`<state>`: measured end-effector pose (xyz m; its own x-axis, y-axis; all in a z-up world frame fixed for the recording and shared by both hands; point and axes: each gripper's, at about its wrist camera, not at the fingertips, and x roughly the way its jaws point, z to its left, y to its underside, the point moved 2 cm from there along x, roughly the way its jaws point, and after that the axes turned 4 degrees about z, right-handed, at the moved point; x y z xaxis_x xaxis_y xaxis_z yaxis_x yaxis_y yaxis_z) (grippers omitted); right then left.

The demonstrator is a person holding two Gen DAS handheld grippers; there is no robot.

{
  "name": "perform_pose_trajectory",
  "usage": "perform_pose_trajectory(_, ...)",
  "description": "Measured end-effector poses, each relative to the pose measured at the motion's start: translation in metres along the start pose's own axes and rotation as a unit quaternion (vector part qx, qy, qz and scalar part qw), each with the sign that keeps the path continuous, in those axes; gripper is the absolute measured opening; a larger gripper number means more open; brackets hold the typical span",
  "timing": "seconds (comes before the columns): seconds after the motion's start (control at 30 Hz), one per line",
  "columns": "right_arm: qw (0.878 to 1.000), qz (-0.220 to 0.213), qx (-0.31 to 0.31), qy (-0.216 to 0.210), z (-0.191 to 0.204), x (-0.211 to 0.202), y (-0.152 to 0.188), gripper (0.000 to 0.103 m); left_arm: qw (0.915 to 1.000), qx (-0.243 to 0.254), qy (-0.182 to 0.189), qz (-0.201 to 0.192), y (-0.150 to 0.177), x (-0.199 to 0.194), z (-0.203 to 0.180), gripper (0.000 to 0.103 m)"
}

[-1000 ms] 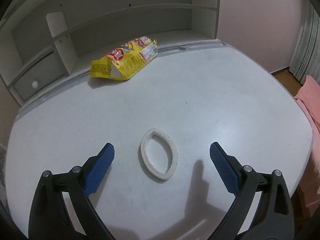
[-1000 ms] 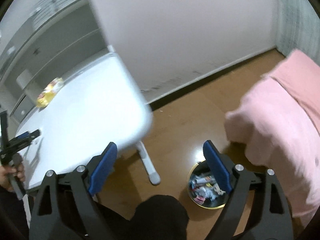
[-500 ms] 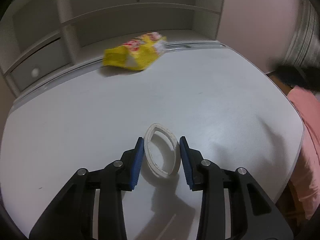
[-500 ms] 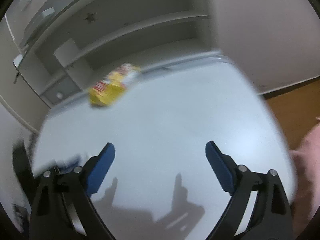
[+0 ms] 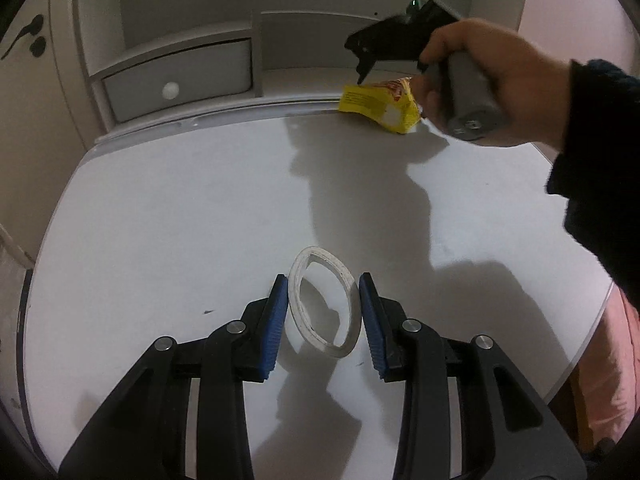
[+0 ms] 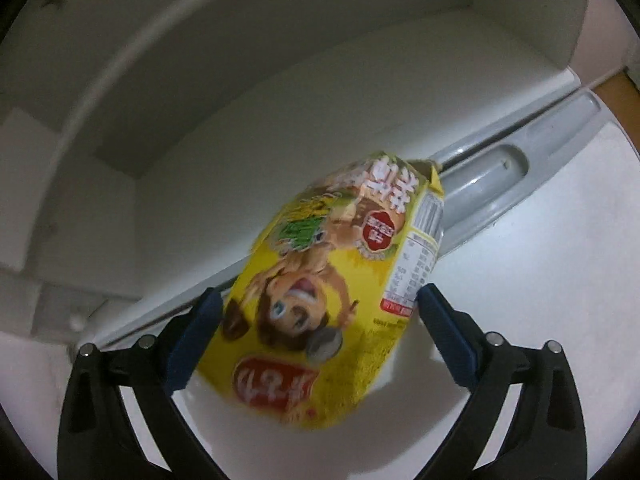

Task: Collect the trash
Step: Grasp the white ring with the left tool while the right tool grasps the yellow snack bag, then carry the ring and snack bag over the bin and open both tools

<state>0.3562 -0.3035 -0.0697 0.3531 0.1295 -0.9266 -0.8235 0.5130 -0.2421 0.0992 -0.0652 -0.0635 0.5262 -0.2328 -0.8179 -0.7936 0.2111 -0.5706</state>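
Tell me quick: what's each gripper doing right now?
Left gripper: shut on the white ring.
Right gripper: open, fingers still opening, straddling the yellow snack bag, no grip yet.

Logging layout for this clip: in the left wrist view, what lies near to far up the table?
Left gripper → white ring → yellow snack bag → drawer of the shelf unit.

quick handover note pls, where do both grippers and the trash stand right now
Left hand-held gripper: pads closed on the white ring, which is at the near part of the table.
Right hand-held gripper: jaws opening, straddling the yellow snack bag at the table's back edge, no grip yet.
Done: ring gripped.
Left: grip the bag, carry both to the trash.
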Motion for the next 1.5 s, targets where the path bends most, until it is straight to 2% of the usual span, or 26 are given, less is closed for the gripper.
perform_pose_trajectory(0.1,1.0,-0.012,-0.009,0.016,0.01,0.002,0.001,0.097,1.0,-0.004,0.004,0.006,0.004,0.002,0.008,0.035)
perform_pose_trajectory(0.17,0.999,-0.017,-0.029,0.03,0.015,0.001,0.006,0.089,0.9999,-0.006,0.006,0.009,0.006,0.004,0.01,0.035)
perform_pose_trajectory(0.23,0.998,-0.02,-0.045,0.025,0.021,-0.002,0.016,0.07,0.9999,-0.009,0.008,0.011,0.006,0.003,0.012,0.035)
perform_pose_trajectory(0.37,0.998,-0.014,-0.068,-0.002,0.017,-0.015,0.029,0.05,0.9999,-0.009,0.01,0.007,0.006,0.0,0.011,0.035)
perform_pose_trajectory(0.43,0.996,-0.012,-0.08,-0.023,0.011,-0.028,0.038,0.029,0.9999,-0.007,0.01,0.002,0.004,-0.004,0.008,0.035)
perform_pose_trajectory(0.63,0.992,-0.028,-0.1,-0.065,-0.042,-0.087,0.067,0.025,0.9997,0.011,0.017,-0.015,-0.006,-0.016,-0.018,0.035)
perform_pose_trajectory(0.77,0.991,-0.055,-0.101,-0.07,-0.114,-0.133,0.093,0.025,0.9981,0.039,0.04,-0.027,-0.019,-0.023,-0.062,0.035)
perform_pose_trajectory(0.83,0.99,-0.073,-0.099,-0.065,-0.176,-0.158,0.111,0.025,0.9962,0.058,0.057,-0.03,-0.024,-0.024,-0.092,0.035)
perform_pose_trajectory(0.9,0.99,-0.092,-0.094,-0.05,-0.225,-0.182,0.129,0.025,0.9922,0.086,0.084,-0.035,-0.027,-0.026,-0.134,0.035)
perform_pose_trajectory(1.0,0.989,-0.124,-0.077,-0.004,-0.301,-0.21,0.163,0.025,0.9844,0.121,0.121,-0.039,-0.027,-0.026,-0.19,0.035)
perform_pose_trajectory(1.13,0.988,-0.145,-0.022,0.044,-0.411,-0.232,0.214,0.025,0.9669,0.182,0.175,-0.037,-0.017,-0.024,-0.282,0.035)
perform_pose_trajectory(1.2,0.987,-0.148,0.016,0.061,-0.461,-0.236,0.238,0.026,0.9554,0.213,0.203,-0.028,-0.005,-0.02,-0.33,0.035)
perform_pose_trajectory(1.4,0.981,-0.137,0.104,0.084,-0.565,-0.223,0.296,0.027,0.9231,0.29,0.253,-0.007,0.035,-0.006,-0.436,0.035)
perform_pose_trajectory(1.5,0.98,-0.124,0.131,0.082,-0.589,-0.206,0.309,0.027,0.9139,0.309,0.263,0.012,0.046,0.009,-0.464,0.035)
